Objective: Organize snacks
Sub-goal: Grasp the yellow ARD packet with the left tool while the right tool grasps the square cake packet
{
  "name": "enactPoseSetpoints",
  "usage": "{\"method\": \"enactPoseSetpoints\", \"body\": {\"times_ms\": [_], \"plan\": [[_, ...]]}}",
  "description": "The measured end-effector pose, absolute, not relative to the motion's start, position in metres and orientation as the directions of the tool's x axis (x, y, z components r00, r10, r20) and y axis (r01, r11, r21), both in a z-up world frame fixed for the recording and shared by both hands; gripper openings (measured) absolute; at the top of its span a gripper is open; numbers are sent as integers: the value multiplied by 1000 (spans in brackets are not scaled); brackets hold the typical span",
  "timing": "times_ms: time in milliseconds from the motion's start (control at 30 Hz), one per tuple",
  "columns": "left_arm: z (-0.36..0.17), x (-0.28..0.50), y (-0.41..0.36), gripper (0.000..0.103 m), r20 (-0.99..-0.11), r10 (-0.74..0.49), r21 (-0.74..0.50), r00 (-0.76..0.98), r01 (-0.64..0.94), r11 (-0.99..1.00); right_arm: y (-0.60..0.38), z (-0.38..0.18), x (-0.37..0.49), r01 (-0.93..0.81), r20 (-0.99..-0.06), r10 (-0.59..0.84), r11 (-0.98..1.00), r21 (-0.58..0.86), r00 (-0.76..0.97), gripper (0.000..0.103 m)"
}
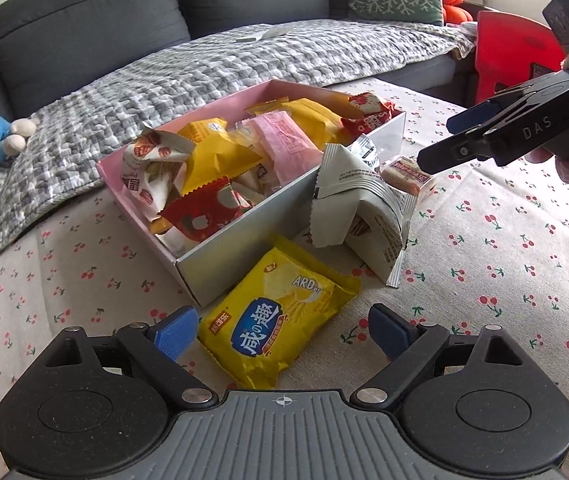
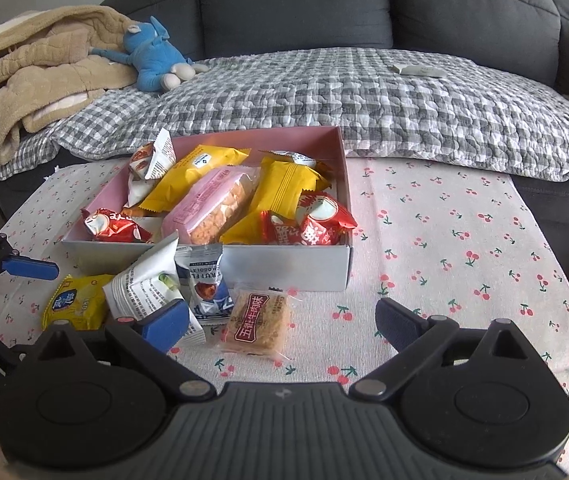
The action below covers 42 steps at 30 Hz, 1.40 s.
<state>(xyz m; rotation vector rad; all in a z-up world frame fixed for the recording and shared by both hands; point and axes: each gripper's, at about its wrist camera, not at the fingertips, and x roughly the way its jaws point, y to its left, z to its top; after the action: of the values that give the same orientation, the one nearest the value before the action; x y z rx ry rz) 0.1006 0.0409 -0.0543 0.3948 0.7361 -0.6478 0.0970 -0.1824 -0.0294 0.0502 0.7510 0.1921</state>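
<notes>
Over a cherry-print tablecloth point(image 2: 464, 240) now, both tools spread wide and gripping nothing. Left gripper point(image 1: 282, 330) released, blue pads apart, straddling the near end of a yellow cracker packet point(image 1: 274, 320) lying flat on the cloth, just in front of the box corner; pads not pressing on it, wrapper simply sitting between them. Right gripper point(image 2: 280, 322) likewise released, fingers well spread, with a clear-wrapped beef crisp bar point(image 2: 258, 322) lying on the cloth between them, untouched. Just left of that bar, a small blue-and-white truffle chocolate sachet point(image 2: 206, 284), and beside it a white triangular snack bag point(image 2: 144, 288), both propped against the front wall of the box. Behind them, the pink-lined cardboard box point(image 2: 284, 268), already heaped: red wrappers point(image 2: 312, 226) at the front corners, yellow packets point(image 2: 284, 188), a pink rice-cracker pack point(image 2: 208, 204) across the middle, another white pouch point(image 2: 150, 160) sticking up at the back corner. Seen from the left wrist, the right tool hanging in from the right, above the crisp bar, a hand behind it. Farther back, a grey checked quilt point(image 2: 364, 96) over a dark grey sofa point(image 2: 304, 4), a blue plush toy point(image 2: 152, 56) lying on it, a beige blanket point(image 2: 32, 68) bunched at the left.
</notes>
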Motion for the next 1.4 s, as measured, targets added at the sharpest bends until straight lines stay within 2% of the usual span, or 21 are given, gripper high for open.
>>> {"method": "enactPoseSetpoints", "body": {"times_ms": [233, 367, 467, 533, 600, 667, 967, 1167, 1400], "plan": [[-59, 114, 36, 80, -720, -434, 77, 542, 683, 726, -184, -39, 107, -148, -690, 198, 980, 131, 697, 73], [-60, 116, 36, 80, -725, -440, 69, 530, 691, 720, -183, -41, 110, -177, -687, 242, 970, 165, 685, 66], [-60, 117, 38, 78, -730, -441, 55, 522, 688, 724, -179, -46, 112, -201, -706, 257, 966, 165, 659, 54], [-58, 115, 39, 77, -737, -442, 40, 511, 686, 727, -176, -46, 110, -220, -704, 252, 966, 138, 664, 51], [-57, 111, 40, 77, -745, -447, 25, 496, 689, 724, -176, -45, 108, -239, -705, 264, 961, 138, 658, 39], [-56, 105, 38, 77, -752, -451, 17, 481, 698, 716, -178, -44, 106, -247, -708, 275, 958, 145, 650, 34], [-51, 81, 39, 79, -783, -483, -2, 392, 774, 633, -177, -40, 86, -331, -730, 303, 937, 112, 612, 32], [-57, 77, 35, 80, -779, -459, 75, 428, 789, 609, -169, -39, 81, -373, -738, 288, 926, 52, 611, 40], [-56, 87, 40, 81, -798, -434, 39, 417, 755, 654, -165, -41, 87, -379, -739, 276, 925, 31, 615, 41]]}}
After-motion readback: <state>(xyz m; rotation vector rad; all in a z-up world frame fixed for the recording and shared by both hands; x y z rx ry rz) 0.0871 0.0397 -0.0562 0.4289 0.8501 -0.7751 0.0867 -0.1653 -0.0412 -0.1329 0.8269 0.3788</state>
